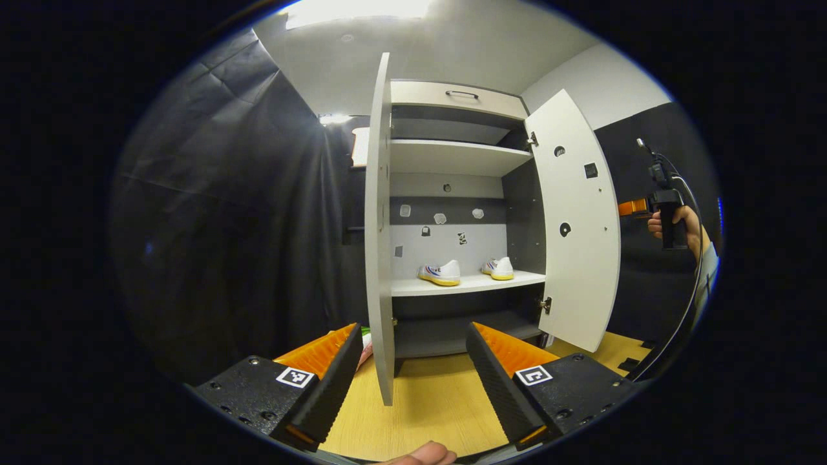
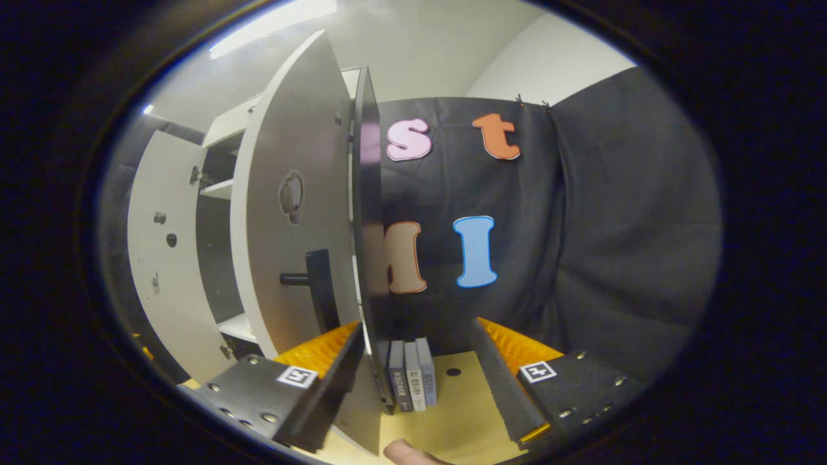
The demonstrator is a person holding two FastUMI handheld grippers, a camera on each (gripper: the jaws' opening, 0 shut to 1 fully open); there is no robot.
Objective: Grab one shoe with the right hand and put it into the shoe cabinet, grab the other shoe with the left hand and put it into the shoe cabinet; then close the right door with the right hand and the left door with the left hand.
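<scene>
Before the open shoe cabinet (image 1: 452, 158), both shoes (image 1: 440, 272) shelved, left hand-held gripper (image 1: 413, 365) level, wide, right hand-held gripper (image 2: 413, 361) wide beside right door (image 2: 291, 219).

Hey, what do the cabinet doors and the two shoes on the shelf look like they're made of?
Cabinet doors: likely laminated board, smooth matte off-white faces with drilled holes and metal hinges; one carries a dark bar handle. Shoes: seemingly canvas or soft synthetic, white uppers over yellow, rubbery-looking soles; too small to be sure.

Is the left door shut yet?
No, in the left gripper view the left door stands edge-on, swung open, with both shoes visible on the shelf behind it.
</scene>
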